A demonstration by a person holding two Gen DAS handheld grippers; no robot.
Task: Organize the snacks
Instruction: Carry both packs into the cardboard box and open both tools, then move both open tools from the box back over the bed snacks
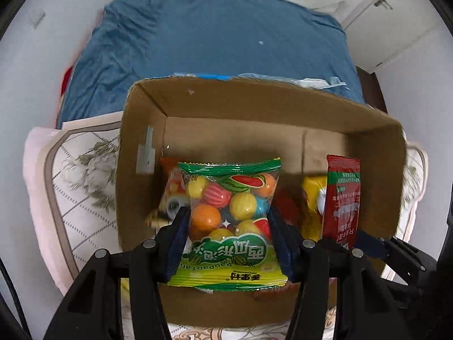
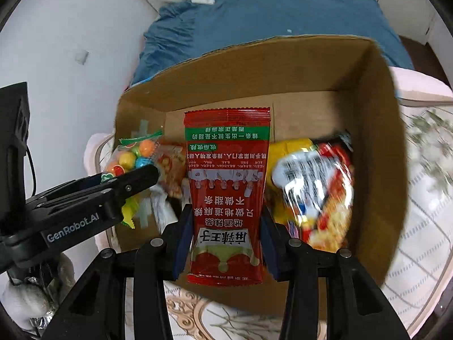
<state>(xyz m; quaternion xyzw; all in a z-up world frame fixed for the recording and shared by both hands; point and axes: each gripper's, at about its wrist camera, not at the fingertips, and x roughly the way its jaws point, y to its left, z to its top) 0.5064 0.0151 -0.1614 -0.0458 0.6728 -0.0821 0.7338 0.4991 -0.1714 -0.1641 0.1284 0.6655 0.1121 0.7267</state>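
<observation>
Looking along the left gripper (image 1: pixel 228 221), the blue pads (image 1: pixel 181 240) pinch a gum bag (image 1: pixel 230 221) by its sides, green and yellow with round fruit-coloured balls inside; the bag hangs over the open box (image 1: pixel 254 104), whose floor already holds an orange packet (image 1: pixel 172 178) at the left wall and a yellow packet (image 1: pixel 310 198) further right; a red packet (image 1: pixel 342 198) stands upright at the right, with the tip of the right gripper (image 1: pixel 368 240) just below it; the box rests on a patterned pillow (image 1: pixel 82 187), with a blue sheet (image 1: pixel 212 36) beyond.

From the right wrist, the right gripper (image 2: pixel 226 223) clamps the red packet (image 2: pixel 226 187) between its pads (image 2: pixel 182 240), the packet upright above the box (image 2: pixel 376 141); the left gripper (image 2: pixel 124 181) reaches in from the left, carrying the gum bag (image 2: pixel 133 153) over the box's left side; a blurred red and yellow bag (image 2: pixel 317 187) lies inside at the right; the blue sheet (image 2: pixel 269 14) lies behind.
</observation>
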